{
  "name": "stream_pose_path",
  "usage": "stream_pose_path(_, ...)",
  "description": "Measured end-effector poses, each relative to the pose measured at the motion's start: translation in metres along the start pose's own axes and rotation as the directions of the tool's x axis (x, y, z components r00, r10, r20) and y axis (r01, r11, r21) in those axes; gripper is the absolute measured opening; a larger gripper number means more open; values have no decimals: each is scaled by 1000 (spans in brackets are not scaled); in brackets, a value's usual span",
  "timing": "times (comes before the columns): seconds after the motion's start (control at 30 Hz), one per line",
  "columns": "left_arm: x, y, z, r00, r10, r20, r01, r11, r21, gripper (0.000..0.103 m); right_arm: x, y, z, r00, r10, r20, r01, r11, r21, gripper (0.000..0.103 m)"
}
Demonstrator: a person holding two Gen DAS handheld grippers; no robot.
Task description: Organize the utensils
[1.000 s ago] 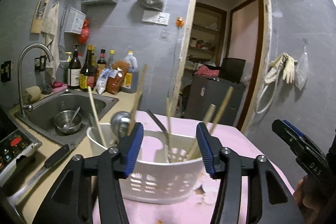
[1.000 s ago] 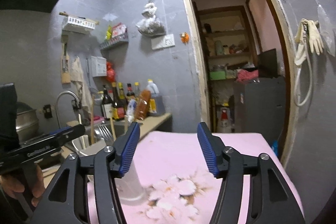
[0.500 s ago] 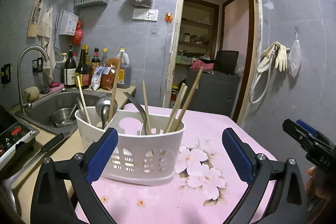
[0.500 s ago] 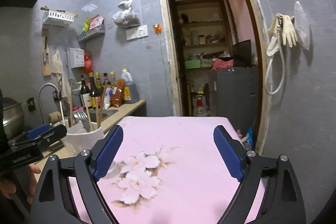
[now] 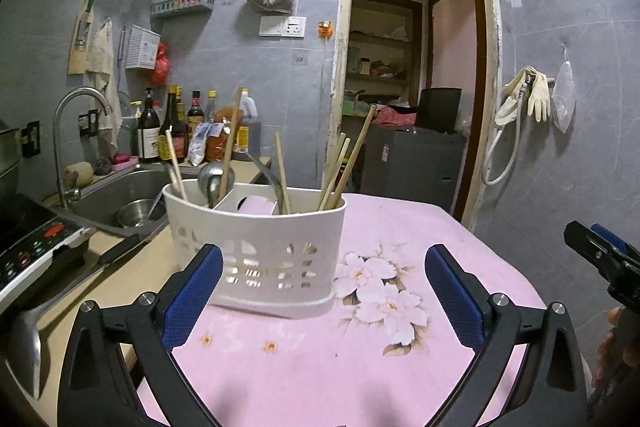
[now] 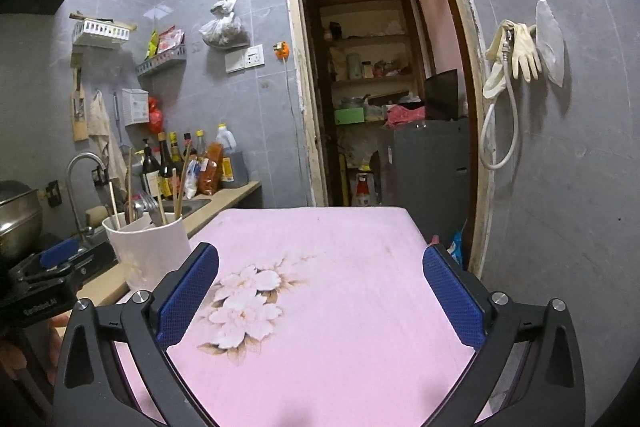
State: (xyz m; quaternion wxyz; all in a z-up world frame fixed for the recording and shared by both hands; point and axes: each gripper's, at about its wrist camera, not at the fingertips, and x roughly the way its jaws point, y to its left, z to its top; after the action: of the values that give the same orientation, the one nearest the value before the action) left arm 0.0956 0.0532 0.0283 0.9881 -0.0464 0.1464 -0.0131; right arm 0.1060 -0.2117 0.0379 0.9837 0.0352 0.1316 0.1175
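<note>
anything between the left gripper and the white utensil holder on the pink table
Nothing visible does. The left gripper has its jaws wide and empty, and only bare pink tablecloth lies between it and the white utensil holder, which stands just ahead, towards its left finger.

Utensil caddy point(image 5: 256, 251) on table point(image 5: 400, 239) left edge, w/ chopsticks point(image 5: 352, 157) inside; sink point(image 5: 120, 187) behind-left.

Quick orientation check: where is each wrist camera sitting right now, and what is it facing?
Left wrist: behind the open left gripper, facing the white utensil caddy on the pink floral tablecloth; right gripper at its right edge.
Right wrist: behind the right gripper, jaws opening on nothing, facing tablecloth and doorway; left gripper at its left edge.
Shared: caddy, tablecloth, doorway.
</note>
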Motion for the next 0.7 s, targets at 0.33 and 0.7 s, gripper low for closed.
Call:
stream_pose_path(0.33, -34, -1, -14, 998, 41, 47, -41, 999, -17, 99, -35, 4, -15, 997, -45, 57, 46, 999, -19, 103)
stream_pose_path(0.7, -56, -8, -25, 998, 27, 63, -27, 1000, 5, 99, -57, 6, -36, 997, -67, 47, 68, 997, -22, 103)
